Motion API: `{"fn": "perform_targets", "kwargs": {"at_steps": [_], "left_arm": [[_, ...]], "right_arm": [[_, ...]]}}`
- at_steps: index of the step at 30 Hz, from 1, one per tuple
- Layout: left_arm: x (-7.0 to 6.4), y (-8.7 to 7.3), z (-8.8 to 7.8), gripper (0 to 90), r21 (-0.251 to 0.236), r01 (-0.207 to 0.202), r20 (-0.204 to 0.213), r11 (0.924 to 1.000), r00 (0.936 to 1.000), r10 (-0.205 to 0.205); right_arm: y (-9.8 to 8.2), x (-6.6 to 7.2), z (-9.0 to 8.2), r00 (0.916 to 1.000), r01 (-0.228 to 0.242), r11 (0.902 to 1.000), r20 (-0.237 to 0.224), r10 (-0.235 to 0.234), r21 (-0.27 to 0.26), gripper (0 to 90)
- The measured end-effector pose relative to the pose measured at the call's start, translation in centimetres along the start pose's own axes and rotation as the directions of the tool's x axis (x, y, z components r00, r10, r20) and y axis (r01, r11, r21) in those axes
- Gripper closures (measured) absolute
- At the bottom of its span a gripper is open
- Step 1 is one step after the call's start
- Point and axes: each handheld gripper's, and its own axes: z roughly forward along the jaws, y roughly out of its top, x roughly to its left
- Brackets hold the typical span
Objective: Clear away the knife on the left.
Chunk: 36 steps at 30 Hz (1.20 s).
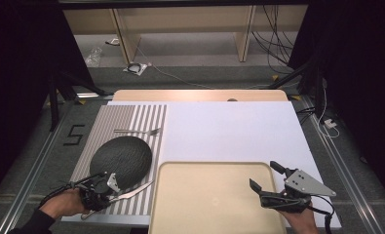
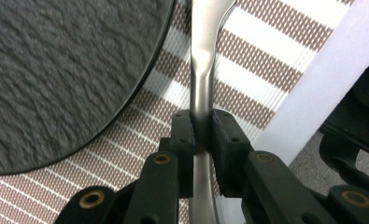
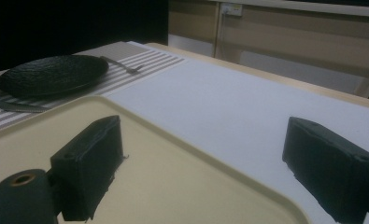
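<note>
Left claw (image 2: 202, 135) clamping knife (image 2: 202, 88) handle, knife lying on striped placemat (image 2: 266, 65) beside dark plate (image 2: 56, 70); right claw (image 1: 269, 176) hovering wide open over beige tray (image 1: 204, 195)

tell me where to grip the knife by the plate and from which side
Grip the knife on its narrow handle, from above, jaws across its width: it lies flat on the striped placemat beside the dark plate. The left gripper is already clamped there.

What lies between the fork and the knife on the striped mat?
The black plate lies between fork and knife on the striped mat, clearest in the high view.
</note>
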Motion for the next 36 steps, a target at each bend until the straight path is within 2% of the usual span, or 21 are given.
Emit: {"fn": "perform_targets", "kwargs": {"at_steps": [6, 13, 15, 19, 24, 32, 36], "left_arm": [[-0.2, -0.6, -0.4, 79.1, -0.011, 0.005, -0.001, 0.9999, 1.0, -0.005], [-0.8, -0.2, -1.7, 79.1, -0.075, -0.005, -0.004, 0.9972, 1.0, 0.005], [-1.1, 0.2, -2.0, 79.1, -0.11, -0.007, -0.004, 0.9939, 1.0, 0.006], [-1.7, 1.3, -2.6, 79.1, -0.189, -0.004, 0.005, 0.9819, 1.0, 0.005], [-2.5, 2.8, -3.4, 79.1, -0.252, 0.009, 0.018, 0.9677, 0.9998, -0.005], [-3.8, 5.2, -4.2, 79.1, -0.279, 0.012, 0.059, 0.9601, 0.9983, 0.004], [-4.7, 6.6, -4.5, 79.1, -0.28, -0.005, 0.076, 0.9601, 0.9968, 0.027]], "right_arm": [[0.0, 0.0, 0.1, 1.0, -0.001, 1.0, -0.003, 0.001, -0.005, 13.1], [0.0, 0.0, 0.0, 1.0, 0.007, 0.9999, 0.001, -0.007, 0.008, 13.4], [0.0, 0.0, 0.1, 1.0, 0.004, 1.0, -0.001, -0.004, -0.001, 13.4], [0.0, 0.0, 0.0, 1.0, 0.003, 1.0, 0.002, -0.003, -0.004, 13.4], [0.0, 0.1, 0.0, 1.0, 0.002, 1.0, -0.002, -0.002, -0.008, 13.4], [0.0, 0.0, 0.0, 1.0, 0.002, 1.0, -0.002, -0.002, -0.006, 13.4], [0.0, 0.1, 0.0, 1.0, 0.001, 1.0, -0.004, -0.001, -0.009, 13.4]]}}
